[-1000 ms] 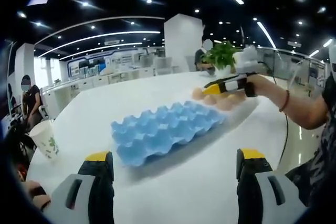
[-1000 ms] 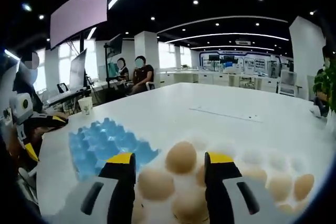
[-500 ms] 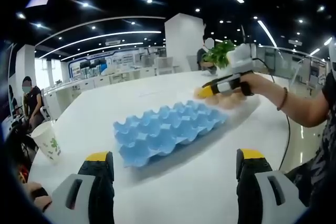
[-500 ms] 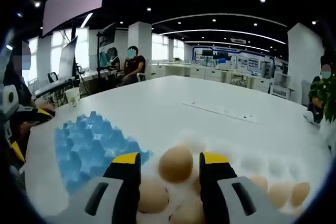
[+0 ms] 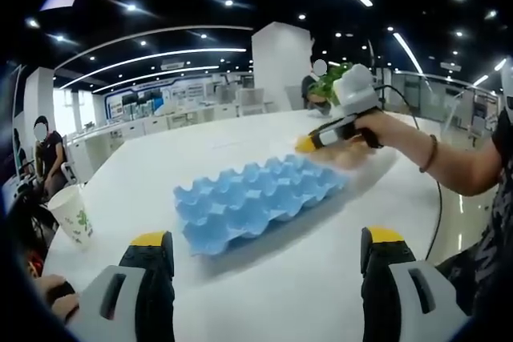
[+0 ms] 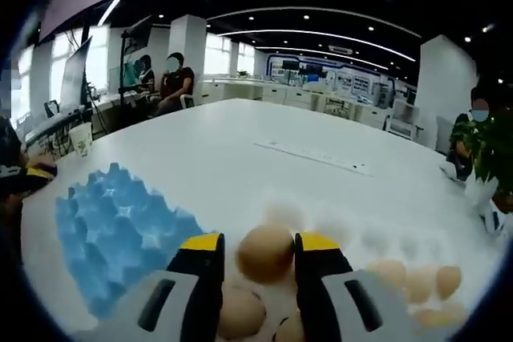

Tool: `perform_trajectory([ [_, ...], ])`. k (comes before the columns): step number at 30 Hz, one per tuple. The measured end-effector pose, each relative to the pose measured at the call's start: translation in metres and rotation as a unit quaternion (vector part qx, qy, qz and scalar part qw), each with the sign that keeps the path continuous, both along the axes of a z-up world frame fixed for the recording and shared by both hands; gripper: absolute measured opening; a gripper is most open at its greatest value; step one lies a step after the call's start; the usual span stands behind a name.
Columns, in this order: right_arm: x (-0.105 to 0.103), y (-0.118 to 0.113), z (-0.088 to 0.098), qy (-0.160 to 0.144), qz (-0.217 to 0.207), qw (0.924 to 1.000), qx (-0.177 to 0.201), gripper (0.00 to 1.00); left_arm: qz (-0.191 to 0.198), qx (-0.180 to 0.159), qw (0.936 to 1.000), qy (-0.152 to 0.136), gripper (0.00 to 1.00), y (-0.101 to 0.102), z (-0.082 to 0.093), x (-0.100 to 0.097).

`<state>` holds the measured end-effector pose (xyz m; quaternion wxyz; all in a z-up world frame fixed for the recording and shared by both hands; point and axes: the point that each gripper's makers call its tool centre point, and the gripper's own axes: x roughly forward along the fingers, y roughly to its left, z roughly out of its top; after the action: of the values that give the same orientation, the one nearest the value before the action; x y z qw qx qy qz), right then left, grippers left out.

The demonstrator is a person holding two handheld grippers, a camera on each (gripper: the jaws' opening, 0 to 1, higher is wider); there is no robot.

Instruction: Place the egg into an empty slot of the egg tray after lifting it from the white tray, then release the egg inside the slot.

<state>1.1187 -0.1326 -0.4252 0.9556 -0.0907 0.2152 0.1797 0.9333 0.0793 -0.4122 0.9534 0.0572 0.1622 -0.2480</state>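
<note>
In your left gripper view, your left gripper (image 5: 268,254) has its yellow-tipped jaws spread wide with nothing between them, sitting low over the white tabletop (image 5: 321,270). Just ahead lies the blue moulded egg tray (image 5: 252,202), and every slot you can see in it is bare. Past its far end your right gripper (image 5: 309,143) comes in from the right, held in a hand (image 5: 383,130), yellow tips right by the tan eggs beyond the tray. A white paper cup (image 5: 70,212) stands off to the left.

In your right gripper view, the jaws are pinching a brown egg (image 6: 264,251) from both sides. Below and to the right, the white tray (image 6: 365,239) still holds several eggs. The blue egg tray sits left, touching or nearly touching the white one.
</note>
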Motion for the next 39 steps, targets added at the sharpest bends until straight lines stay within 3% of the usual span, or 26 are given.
perform_trajectory([
  [2, 0.001, -0.003, -0.001, 0.001, -0.027, 0.9996, -0.003, 0.32, 0.003, 0.002, 1.0, -0.001, 0.99, 0.001, 0.001, 0.0],
  [3, 0.001, -0.006, -0.003, 0.012, -0.061, 0.9981, 0.001, 0.31, 0.004, 0.003, 1.0, -0.003, 0.99, 0.002, 0.001, 0.0],
  [7, 0.013, -0.004, -0.006, 0.012, -0.089, 0.9957, -0.021, 0.32, 0.002, 0.004, 1.0, -0.005, 0.99, 0.001, 0.002, -0.001],
  [12, 0.011, -0.007, -0.007, 0.02, -0.122, 0.9923, 0.008, 0.31, 0.003, 0.001, 1.0, -0.009, 0.99, 0.004, 0.004, -0.003],
  [28, 0.001, -0.006, -0.003, 0.0, -0.129, 0.9911, 0.035, 0.28, 0.004, -0.001, 0.9999, -0.015, 0.99, 0.005, 0.008, -0.005],
  [33, -0.002, -0.007, 0.004, -0.023, -0.128, 0.9898, 0.058, 0.28, 0.003, -0.019, 0.9995, -0.024, 0.99, 0.004, 0.014, -0.005],
  [39, -0.005, -0.005, 0.016, -0.048, -0.113, 0.9891, 0.081, 0.28, 0.004, -0.007, 0.9998, -0.018, 0.99, 0.004, 0.012, -0.002],
])
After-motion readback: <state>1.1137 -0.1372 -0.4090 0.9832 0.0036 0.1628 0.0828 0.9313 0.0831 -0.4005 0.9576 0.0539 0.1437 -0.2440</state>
